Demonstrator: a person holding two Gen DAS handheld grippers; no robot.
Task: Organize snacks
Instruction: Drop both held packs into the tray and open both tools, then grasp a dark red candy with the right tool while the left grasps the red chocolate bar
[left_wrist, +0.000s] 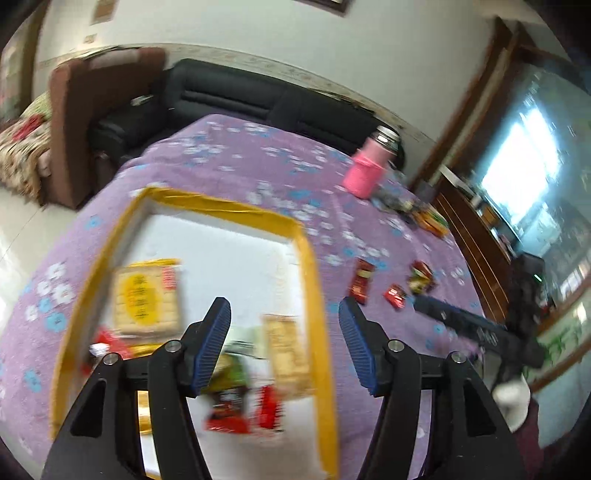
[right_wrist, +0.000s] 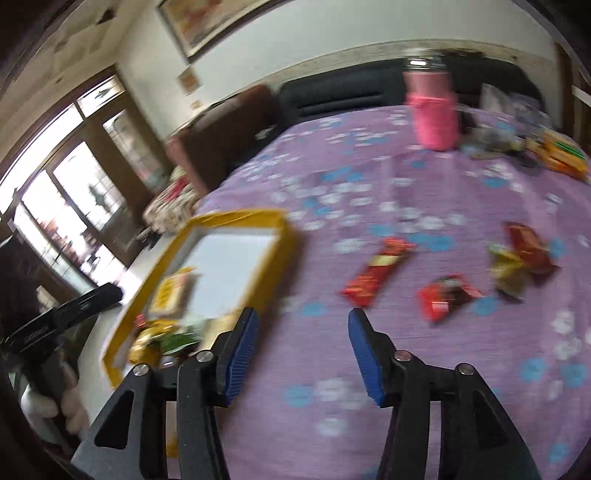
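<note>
Snacks: four small foil packets lie loose on the purple flower-print cloth (right_wrist: 424, 192) covering the counter, all outside the box. They are a long red bar wrapper (right_wrist: 376, 273), a short red-and-black packet (right_wrist: 447, 295), a gold-green crinkled packet (right_wrist: 508, 271) and a dark red packet (right_wrist: 532, 251); the last two touch or overlap, though blur hides which lies on top. Other snacks already sit inside the shallow white box with yellow taped rim (left_wrist: 310, 266): a pale cracker pack with a yellow round label (left_wrist: 146, 295), a tan cracker pack (left_wrist: 286, 347), and red, black and green wrappers at the near end, smeared by motion.

My left claw (left_wrist: 284, 325) is released, fingers spread wide, nothing between them; it hangs above the box's right rim. My right claw (right_wrist: 301, 334) is likewise released and empty, over bare cloth between the box (right_wrist: 284, 236) and the red bar wrapper.

A pink insulated cup with a steel lid (right_wrist: 434, 110) stands upright at the counter's far side.
</note>
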